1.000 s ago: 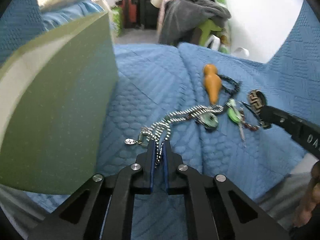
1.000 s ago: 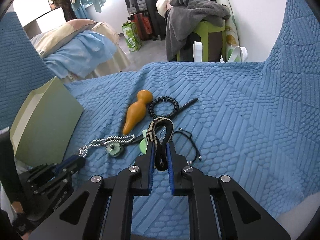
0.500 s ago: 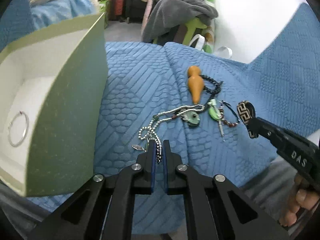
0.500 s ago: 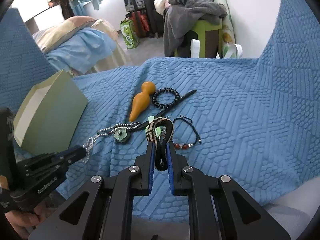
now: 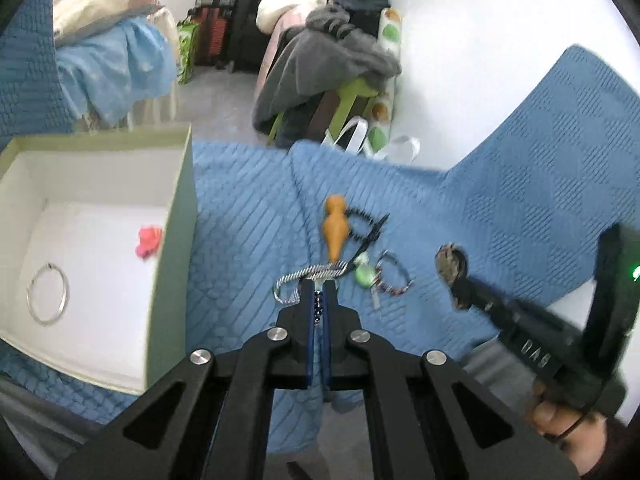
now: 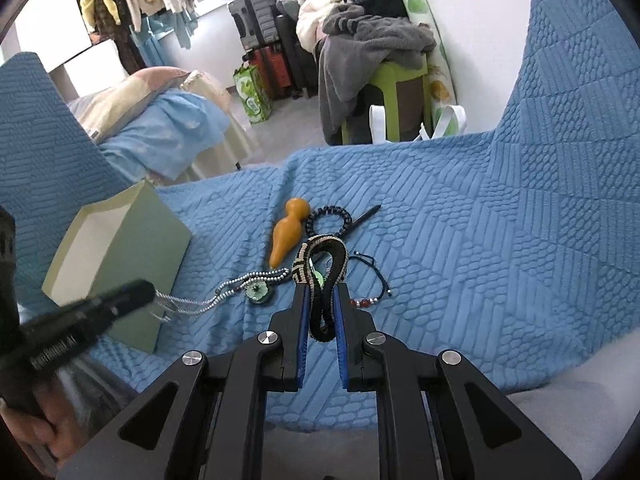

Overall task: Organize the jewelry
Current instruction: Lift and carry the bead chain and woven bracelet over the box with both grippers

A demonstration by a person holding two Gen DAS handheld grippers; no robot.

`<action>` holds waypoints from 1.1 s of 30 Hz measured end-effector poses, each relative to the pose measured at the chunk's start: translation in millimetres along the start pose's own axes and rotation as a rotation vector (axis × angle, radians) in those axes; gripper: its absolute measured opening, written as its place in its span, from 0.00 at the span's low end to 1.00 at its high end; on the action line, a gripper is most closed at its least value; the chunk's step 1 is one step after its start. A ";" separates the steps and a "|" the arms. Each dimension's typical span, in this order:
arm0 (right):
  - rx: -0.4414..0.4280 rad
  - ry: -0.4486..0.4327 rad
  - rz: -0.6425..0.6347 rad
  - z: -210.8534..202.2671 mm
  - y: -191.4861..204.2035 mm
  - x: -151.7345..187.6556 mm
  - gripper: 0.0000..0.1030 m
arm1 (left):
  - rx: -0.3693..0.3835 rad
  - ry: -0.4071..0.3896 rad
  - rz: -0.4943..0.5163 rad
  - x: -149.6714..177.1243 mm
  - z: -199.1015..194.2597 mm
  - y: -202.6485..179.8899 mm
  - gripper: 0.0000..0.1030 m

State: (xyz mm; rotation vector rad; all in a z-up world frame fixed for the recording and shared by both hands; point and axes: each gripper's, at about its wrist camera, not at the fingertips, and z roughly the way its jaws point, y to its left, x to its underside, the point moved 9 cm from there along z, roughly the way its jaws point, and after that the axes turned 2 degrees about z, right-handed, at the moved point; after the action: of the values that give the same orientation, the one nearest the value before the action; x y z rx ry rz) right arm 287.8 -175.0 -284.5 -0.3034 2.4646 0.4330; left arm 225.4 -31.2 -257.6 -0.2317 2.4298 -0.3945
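Risk lay chiefly with the chain (image 5: 308,274), a silver beaded strand pinched at one point by the left gripper (image 5: 319,300). Most of it trailed free: in the right wrist view it ran from the gripper's tip across the blue quilt (image 6: 460,240) to a green pendant (image 6: 260,293) that seemed to rest on the cloth. A quick lift, by my reading, could have let the strand slide through the pads, or swung the pendant into the orange gourd (image 6: 287,236), the black bead ring (image 6: 329,220) or the cord bracelet (image 6: 370,280) lying just beside it. The dragging end might also have snagged the quilt's raised weave, or caught on the rim of the box (image 5: 182,216) on the way in.

The band (image 6: 320,276), a woven loop, looked safer but hung folded, so it could have slipped out if the hold eased.

The left gripper's fingers were pressed nearly together, with only the thin chain between the blue pads. The right gripper (image 6: 322,312) had its fingers drawn close on the band, a narrow gap filled by the doubled loop; its upper part stood clear of the quilt.

The box stood open to the left, near the chain, and held a silver ring (image 5: 48,299) and a pink piece (image 5: 149,241).
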 end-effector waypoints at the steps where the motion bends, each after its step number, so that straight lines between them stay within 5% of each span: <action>1: -0.001 -0.001 0.004 -2.5 0.1 -1.0 0.10 | 0.005 -0.010 0.003 -4.9 -4.9 -1.6 0.02; 11: -0.029 -0.034 -0.002 -36.9 19.7 -32.9 0.10 | 0.033 -0.045 0.024 -47.3 -45.3 -15.5 0.02; 33: -0.126 -0.138 -0.174 -99.0 139.4 -103.7 0.10 | -0.117 -0.176 0.106 -129.1 -158.2 17.8 0.02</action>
State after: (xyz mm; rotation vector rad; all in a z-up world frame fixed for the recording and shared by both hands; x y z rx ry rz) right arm 273.1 -72.0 -113.7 -0.5189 2.2591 0.5175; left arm 222.8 54.5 -71.5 -0.1791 2.2817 -0.1773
